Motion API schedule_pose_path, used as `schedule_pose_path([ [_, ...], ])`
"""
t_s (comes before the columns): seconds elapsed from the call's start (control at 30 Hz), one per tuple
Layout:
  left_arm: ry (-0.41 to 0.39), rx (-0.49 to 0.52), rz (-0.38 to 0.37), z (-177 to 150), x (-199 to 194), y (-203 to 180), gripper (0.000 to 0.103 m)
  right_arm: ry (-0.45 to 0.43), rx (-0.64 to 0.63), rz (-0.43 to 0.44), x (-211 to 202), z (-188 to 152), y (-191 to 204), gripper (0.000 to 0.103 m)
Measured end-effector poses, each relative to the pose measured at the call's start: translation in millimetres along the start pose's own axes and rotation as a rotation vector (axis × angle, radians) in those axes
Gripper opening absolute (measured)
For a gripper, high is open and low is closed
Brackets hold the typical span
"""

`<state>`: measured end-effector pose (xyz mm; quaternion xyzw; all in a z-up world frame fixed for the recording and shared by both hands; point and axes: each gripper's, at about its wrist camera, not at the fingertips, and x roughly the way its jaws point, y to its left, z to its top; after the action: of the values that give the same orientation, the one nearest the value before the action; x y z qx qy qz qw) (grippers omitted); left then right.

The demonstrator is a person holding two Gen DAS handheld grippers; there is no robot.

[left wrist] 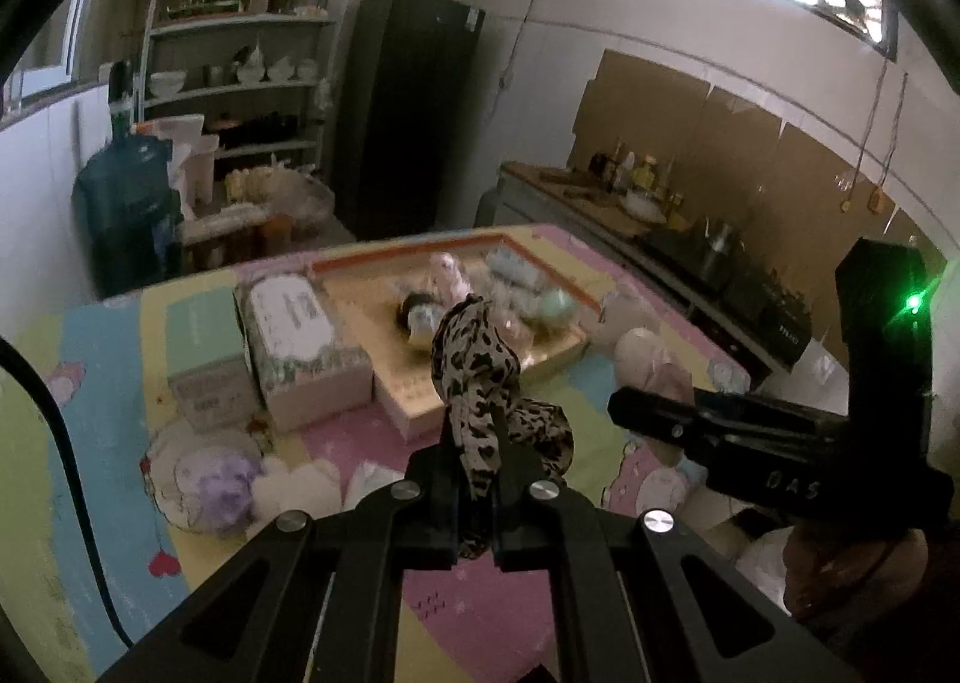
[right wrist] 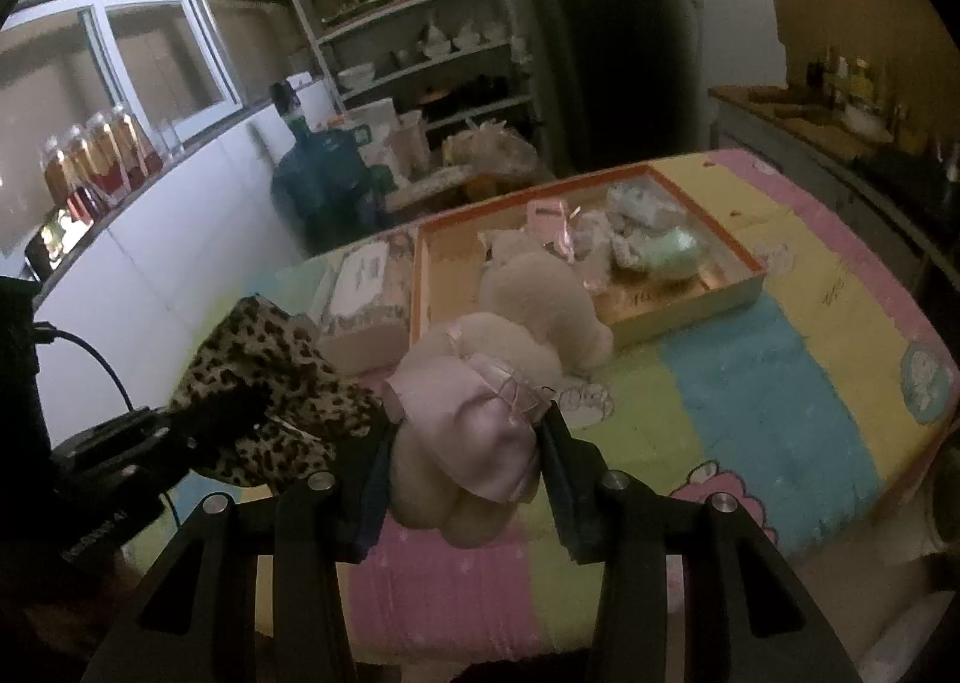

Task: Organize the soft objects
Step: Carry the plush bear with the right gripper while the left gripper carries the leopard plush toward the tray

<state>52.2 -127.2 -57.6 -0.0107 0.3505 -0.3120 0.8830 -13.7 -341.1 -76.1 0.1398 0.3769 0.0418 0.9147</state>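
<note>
Leopard-print fabric in one gripper, a cream plush toy in the other, both held above a pastel table.

Leftmost, the left gripper (left wrist: 477, 479) is clamped tight on the leopard-print scarf (left wrist: 474, 377), which bunches up above the jaws and hangs clear of the table (left wrist: 492, 611). Ahead of it, a shallow orange-rimmed tray (left wrist: 384, 257) holds several soft items, with a tissue box (left wrist: 300, 335) just beside it. On the right, the right gripper (right wrist: 462, 473) is closed around a cream plush toy in a pink satin dress (right wrist: 474, 431), squeezing its middle. A sensible way to finish would be to carry each piece over the tray rim, lower until it rests inside, then release, one side at a time so the tools do not collide.
</note>
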Motion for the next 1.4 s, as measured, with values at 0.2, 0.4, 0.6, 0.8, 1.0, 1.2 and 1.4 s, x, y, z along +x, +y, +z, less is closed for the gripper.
schedule_pose_path([
  [0.2, -0.04, -0.006, -0.001, 14.1, -2.6, -2.9, 0.007, -0.023, -0.017, -0.006, -4.6, 16.9, -1.7, 0.046],
  [0.4, -0.071, -0.019, -0.001, 28.4, 1.2, -3.6, 0.007, -0.034, -0.04, -0.007, -5.4, 34.6, -5.7, 0.046],
  [0.6, -0.086, -0.038, 0.016, 43.7, 13.5, -1.1, 0.007, -0.039, -0.057, -0.005, 1.3, 55.2, -15.8, 0.046],
  [0.8, -0.09, -0.06, 0.041, 57.2, 29.0, 1.8, 0.007, -0.041, -0.076, 0.004, 11.8, 77.6, -28.5, 0.046],
  [1.0, -0.077, -0.076, 0.059, 68.8, 48.9, 1.5, 0.007, -0.034, -0.088, 0.021, 26.7, 98.5, -43.8, 0.046],
  [1.2, -0.061, -0.083, 0.078, 78.1, 69.4, -1.8, 0.007, -0.015, -0.091, 0.038, 44.1, 112.1, -61.0, 0.046],
  [1.4, -0.042, -0.09, 0.09, 85.5, 87.5, -7.1, 0.007, 0.005, -0.09, 0.054, 57.9, 122.7, -77.0, 0.046],
])
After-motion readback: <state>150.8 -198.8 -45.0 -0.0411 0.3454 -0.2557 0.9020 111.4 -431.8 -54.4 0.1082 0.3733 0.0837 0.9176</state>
